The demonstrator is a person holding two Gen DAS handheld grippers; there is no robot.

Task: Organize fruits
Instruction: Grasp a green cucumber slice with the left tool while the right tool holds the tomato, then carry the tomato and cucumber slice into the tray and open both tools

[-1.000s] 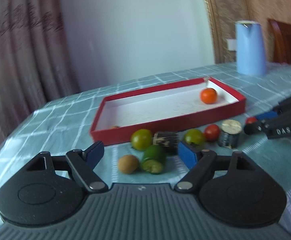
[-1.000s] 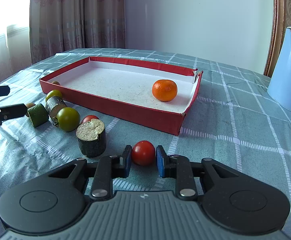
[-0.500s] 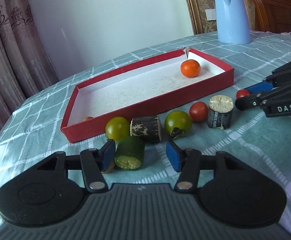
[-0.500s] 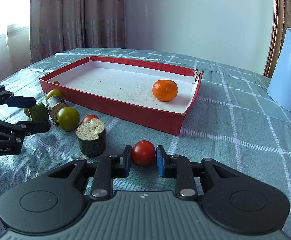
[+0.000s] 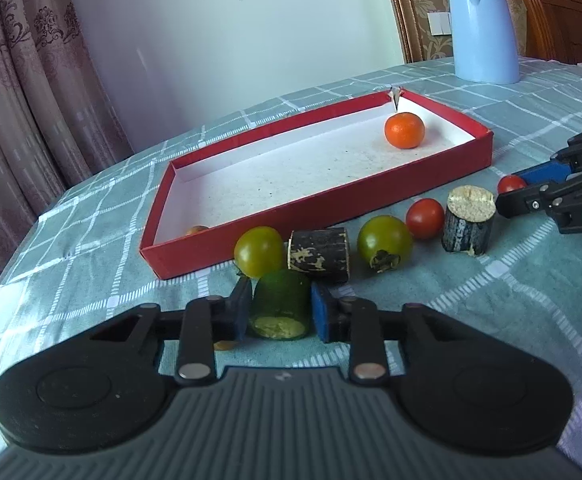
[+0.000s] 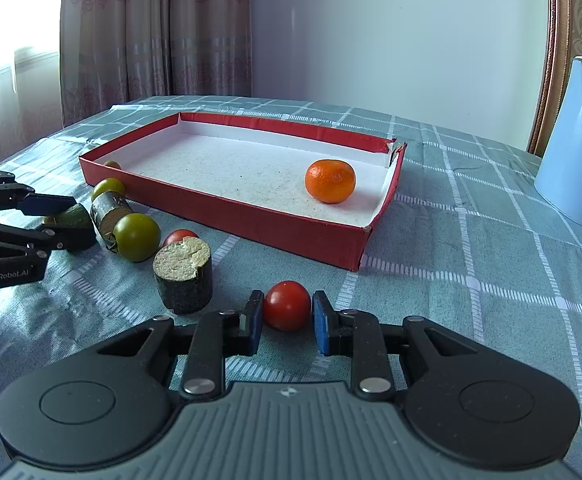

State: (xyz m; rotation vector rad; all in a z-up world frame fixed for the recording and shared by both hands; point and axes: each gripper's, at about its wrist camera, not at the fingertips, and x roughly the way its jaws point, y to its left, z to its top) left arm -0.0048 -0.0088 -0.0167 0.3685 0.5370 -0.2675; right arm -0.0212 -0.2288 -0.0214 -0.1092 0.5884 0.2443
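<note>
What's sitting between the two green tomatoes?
A dark cucumber chunk lies on its side between the two green tomatoes, seen clearest in the left wrist view.

Left black two-finger gripper with blue pads low over table, fingers level, pads pressed on both sides of green cut cylinder piece. Right black two-finger gripper with blue pads low, level, pads bracketing small red tomato, contact unclear.

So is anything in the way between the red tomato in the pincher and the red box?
Nothing visible blocks it. The red tomato sits between the right gripper fingers, with bare cloth up to the red box. Only the box's low wall must be cleared. The dark cut cylinder stands off to the left.
</note>
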